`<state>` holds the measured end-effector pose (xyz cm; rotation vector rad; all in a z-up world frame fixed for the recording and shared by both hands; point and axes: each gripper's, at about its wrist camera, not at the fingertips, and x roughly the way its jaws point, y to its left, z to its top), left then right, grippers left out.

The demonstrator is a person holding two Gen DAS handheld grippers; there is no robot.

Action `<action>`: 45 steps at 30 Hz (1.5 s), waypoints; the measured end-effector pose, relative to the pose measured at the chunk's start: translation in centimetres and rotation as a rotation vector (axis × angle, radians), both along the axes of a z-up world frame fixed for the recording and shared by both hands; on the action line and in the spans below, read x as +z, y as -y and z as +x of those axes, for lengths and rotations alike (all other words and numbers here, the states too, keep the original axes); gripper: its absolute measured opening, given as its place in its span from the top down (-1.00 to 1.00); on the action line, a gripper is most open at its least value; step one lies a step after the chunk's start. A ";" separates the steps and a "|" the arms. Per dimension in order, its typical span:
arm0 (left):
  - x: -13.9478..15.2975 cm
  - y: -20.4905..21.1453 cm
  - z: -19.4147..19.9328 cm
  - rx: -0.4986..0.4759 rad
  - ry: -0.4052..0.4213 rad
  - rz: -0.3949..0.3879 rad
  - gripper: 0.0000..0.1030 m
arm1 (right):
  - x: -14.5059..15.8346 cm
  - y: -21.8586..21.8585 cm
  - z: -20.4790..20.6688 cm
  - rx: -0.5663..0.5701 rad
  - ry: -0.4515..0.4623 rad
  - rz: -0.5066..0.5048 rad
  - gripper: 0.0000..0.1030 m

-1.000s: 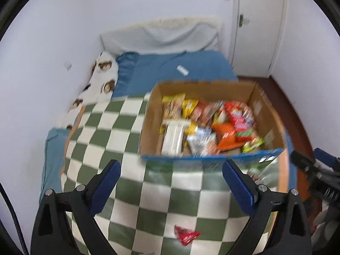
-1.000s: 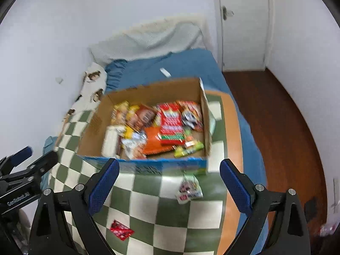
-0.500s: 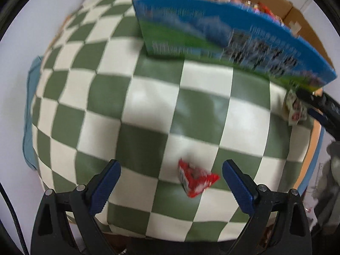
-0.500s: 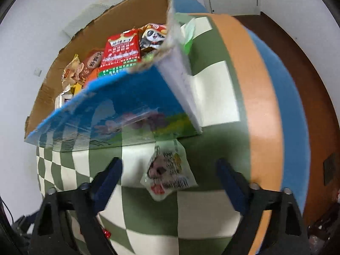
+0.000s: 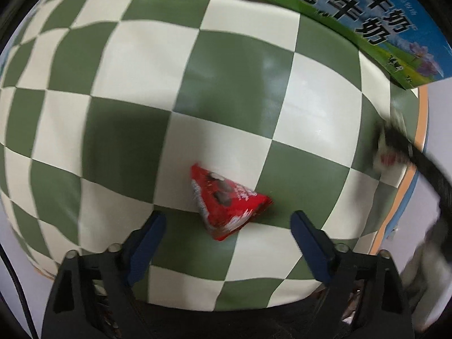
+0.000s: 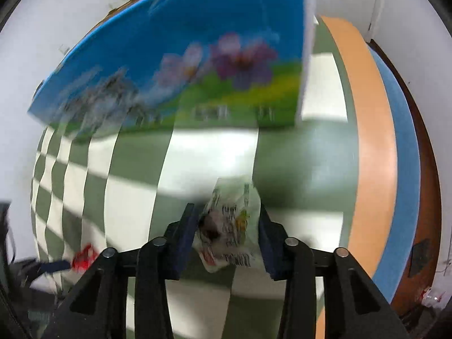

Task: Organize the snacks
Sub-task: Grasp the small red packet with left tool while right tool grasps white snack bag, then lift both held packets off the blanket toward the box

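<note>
Two wrist cameras look steeply down at a surface covered by a green and cream checkered cloth [image 5: 231,65]; what lies under the cloth cannot be told. At the far side stands a cardboard box [image 6: 180,65], its outer wall printed with blue sky, green grass and purple flowers; from these views its inside is hidden.

The left tool [image 5: 227,221] hangs just above the cloth with its blue-padded jaws spread wide but closing. A small red triangular snack packet [image 5: 227,203] lies flat on the cloth, mostly just beyond the fingertips and between their lines, and neither pad touches it.

The right tool [image 6: 227,220] is near the cloth's right edge, where an orange border [image 6: 373,147] and a blue strip [image 6: 404,152] run alongside. Its jaws are closing and already clamp a pale green and white snack pouch [image 6: 231,223] from both sides; the pouch crumples between the pads, just in front of the box wall.

In the right camera's view the red packet shows small at lower left, beside a blurred blue finger of the left tool
</note>
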<state>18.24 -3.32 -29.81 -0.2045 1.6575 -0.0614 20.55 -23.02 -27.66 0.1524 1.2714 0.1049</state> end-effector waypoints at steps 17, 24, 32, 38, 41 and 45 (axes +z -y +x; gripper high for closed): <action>-0.7 2.1 -0.1 -0.045 0.082 0.062 0.24 | -1.7 1.2 -3.6 -0.120 -0.083 0.120 -0.22; -0.3 2.8 0.6 -0.056 0.104 0.078 0.33 | -2.7 0.6 -2.2 -0.138 -0.070 0.059 -0.08; 3.9 1.6 1.6 -0.055 0.139 0.024 0.37 | -1.4 -2.0 -2.9 -0.082 -0.006 0.037 0.02; 8.6 2.9 2.5 -0.093 0.225 -0.009 0.37 | 1.3 -3.7 -2.6 -0.037 0.033 0.086 0.40; 9.9 3.3 3.7 -0.114 0.261 -0.003 0.36 | 1.4 -3.5 -1.9 -0.035 0.001 0.097 0.39; 9.4 3.3 4.3 -0.121 0.261 -0.004 0.37 | 0.5 -1.9 -1.8 -0.043 -0.060 0.104 0.09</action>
